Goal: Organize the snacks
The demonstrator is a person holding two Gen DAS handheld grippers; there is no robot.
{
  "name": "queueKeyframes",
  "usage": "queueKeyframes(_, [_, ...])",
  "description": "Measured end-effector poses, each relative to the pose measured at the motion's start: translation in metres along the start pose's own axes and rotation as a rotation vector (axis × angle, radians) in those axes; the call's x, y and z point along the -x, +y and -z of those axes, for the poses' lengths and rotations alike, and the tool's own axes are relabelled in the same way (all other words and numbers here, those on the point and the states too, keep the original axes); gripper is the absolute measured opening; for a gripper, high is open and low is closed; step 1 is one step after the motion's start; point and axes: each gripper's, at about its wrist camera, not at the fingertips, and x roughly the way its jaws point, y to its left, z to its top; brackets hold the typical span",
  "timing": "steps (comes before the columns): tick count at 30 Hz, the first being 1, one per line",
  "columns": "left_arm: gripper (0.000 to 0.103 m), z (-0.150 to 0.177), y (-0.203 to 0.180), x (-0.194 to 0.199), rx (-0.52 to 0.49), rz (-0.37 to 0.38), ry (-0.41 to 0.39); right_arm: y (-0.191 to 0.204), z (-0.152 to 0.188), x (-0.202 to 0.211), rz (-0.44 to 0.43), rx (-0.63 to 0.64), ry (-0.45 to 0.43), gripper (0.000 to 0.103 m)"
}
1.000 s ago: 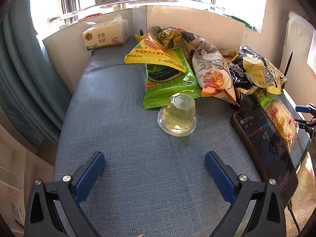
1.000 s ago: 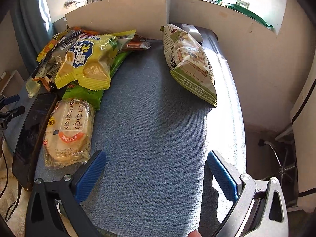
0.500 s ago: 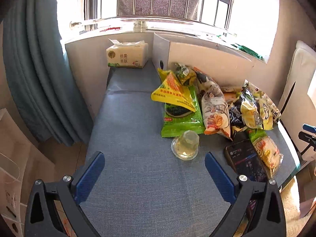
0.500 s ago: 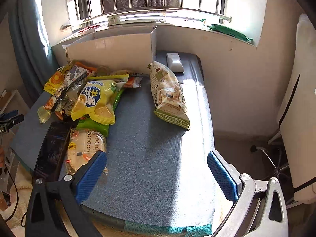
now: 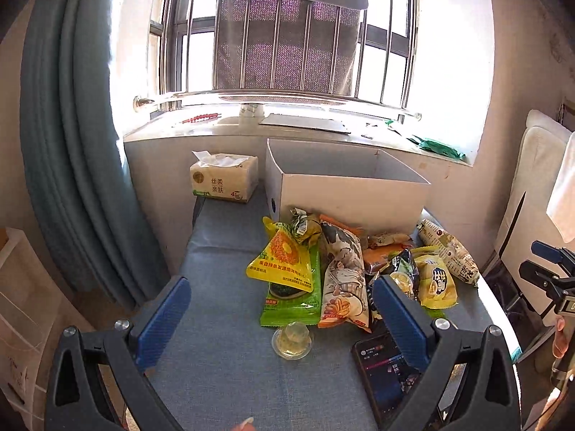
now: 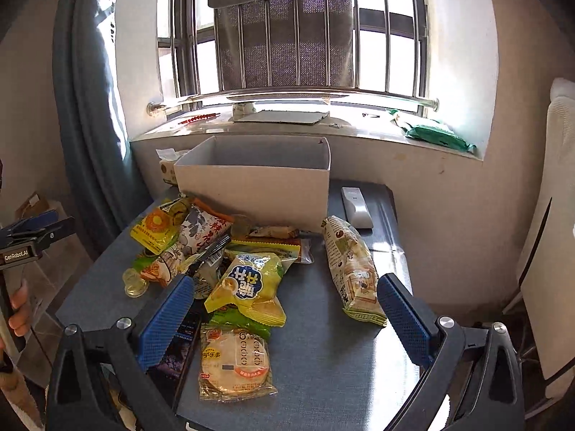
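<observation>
Left wrist view shows the left gripper [image 5: 280,323] held high and back from the blue bench [image 5: 222,377], with its two blue pads spread wide and nothing between them. Right wrist view shows the right gripper [image 6: 284,316] the same way, wide apart and holding nothing.

All the snacks lie out on the bench in front of the white box [image 5: 345,186], which stands at the far end near the window and looks bare inside. None of the snacks is in it yet, so the tidying has hardly begun, I think.

A small clear jelly cup [image 5: 291,339] sits alone, right ahead of the left gripper and closest to it. Behind the cup lies a green packet [image 5: 293,309] with a yellow bag [image 5: 282,260] on top of it. A long bag with cartoon pictures [image 5: 345,280] lies beside them, its long side pointing away toward the box.

On the other side, a long pale green bag [image 6: 354,269] lies by itself near the right gripper's right pad, also pointing toward the box. A round cracker pack [image 6: 233,362] lies close in front, toward its left pad, under a yellow chip bag [image 6: 249,287].

So the left gripper is nearer the cup, and the right gripper is nearer the pale green bag. A dark phone [image 5: 388,370] lies by the cup and should be left alone.
</observation>
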Motion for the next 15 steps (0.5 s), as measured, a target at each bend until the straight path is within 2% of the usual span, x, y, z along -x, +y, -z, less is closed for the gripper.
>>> queueKeyframes(4, [0.103,0.003,-0.016,0.002,-0.02,0.017,0.005,0.011,0.007,0.0,0.024,0.013,0.009,0.103])
queueKeyframes(15, [0.103,0.001,-0.035,0.009,-0.041,0.051,0.003,0.008,0.012,0.008,-0.024,-0.016,0.008,0.103])
